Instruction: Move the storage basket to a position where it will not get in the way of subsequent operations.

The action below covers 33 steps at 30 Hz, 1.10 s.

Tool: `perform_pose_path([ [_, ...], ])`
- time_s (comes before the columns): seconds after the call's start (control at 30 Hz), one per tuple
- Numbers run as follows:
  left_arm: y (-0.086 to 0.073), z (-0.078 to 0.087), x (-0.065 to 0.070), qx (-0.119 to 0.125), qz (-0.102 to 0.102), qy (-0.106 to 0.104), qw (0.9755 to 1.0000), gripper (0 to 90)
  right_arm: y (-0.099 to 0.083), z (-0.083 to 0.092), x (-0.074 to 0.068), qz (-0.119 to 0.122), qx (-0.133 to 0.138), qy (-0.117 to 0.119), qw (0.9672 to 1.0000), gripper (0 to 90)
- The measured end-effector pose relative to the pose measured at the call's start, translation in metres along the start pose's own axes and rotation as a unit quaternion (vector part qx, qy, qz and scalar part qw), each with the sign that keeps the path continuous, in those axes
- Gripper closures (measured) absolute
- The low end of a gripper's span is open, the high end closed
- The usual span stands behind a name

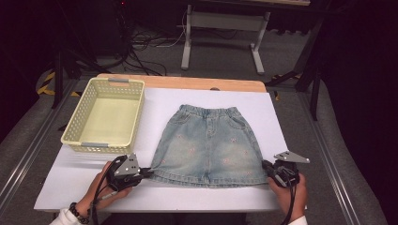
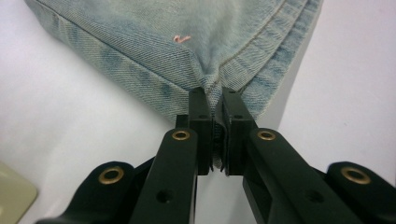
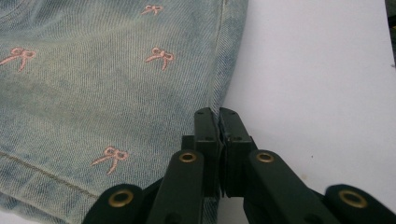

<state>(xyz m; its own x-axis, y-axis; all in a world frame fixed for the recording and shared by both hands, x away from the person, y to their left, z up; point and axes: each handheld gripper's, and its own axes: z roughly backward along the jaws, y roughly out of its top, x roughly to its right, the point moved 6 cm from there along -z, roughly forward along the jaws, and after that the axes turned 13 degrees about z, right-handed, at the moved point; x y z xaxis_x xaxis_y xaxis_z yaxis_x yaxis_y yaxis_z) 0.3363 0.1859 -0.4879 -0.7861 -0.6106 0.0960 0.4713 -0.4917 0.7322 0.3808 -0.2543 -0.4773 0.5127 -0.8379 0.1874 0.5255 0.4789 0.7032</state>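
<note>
A pair of light blue denim shorts (image 1: 207,143) with small pink bows lies flat on the white table cover, waistband at the far side. My left gripper (image 1: 149,171) is at the near left hem corner. In the left gripper view its jaws are shut on a pinched fold of the shorts' (image 2: 187,56) hem at my left gripper (image 2: 213,100). My right gripper (image 1: 266,165) is at the near right hem corner. In the right gripper view my right gripper (image 3: 218,116) is shut on the side edge of the shorts (image 3: 112,88).
A pale yellow plastic basket (image 1: 74,123) with nothing in it stands at the table's left, beyond my left hand. The white cover (image 1: 272,117) ends close to my right gripper. Dark floor, cables and a table frame (image 1: 220,33) lie beyond the far edge.
</note>
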Motion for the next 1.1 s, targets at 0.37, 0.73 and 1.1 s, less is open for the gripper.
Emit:
perform_pose_path([
  [0.37, -0.009, 0.007, 0.01, 0.012, -0.001, -0.003, 0.9999, 84.8, 0.008, 0.004, -0.005, 0.017, 0.03, -0.015, 0.9993, 77.9],
  [0.73, -0.017, 0.019, 0.011, 0.034, 0.016, 0.004, 0.9993, 82.0, 0.033, 0.006, -0.036, 0.04, 0.116, 0.041, 0.9916, 63.1],
  [1.1, -0.021, 0.043, 0.009, 0.075, 0.045, 0.009, 0.9961, 71.7, 0.044, 0.007, -0.053, 0.09, 0.123, 0.024, 0.988, 52.3],
])
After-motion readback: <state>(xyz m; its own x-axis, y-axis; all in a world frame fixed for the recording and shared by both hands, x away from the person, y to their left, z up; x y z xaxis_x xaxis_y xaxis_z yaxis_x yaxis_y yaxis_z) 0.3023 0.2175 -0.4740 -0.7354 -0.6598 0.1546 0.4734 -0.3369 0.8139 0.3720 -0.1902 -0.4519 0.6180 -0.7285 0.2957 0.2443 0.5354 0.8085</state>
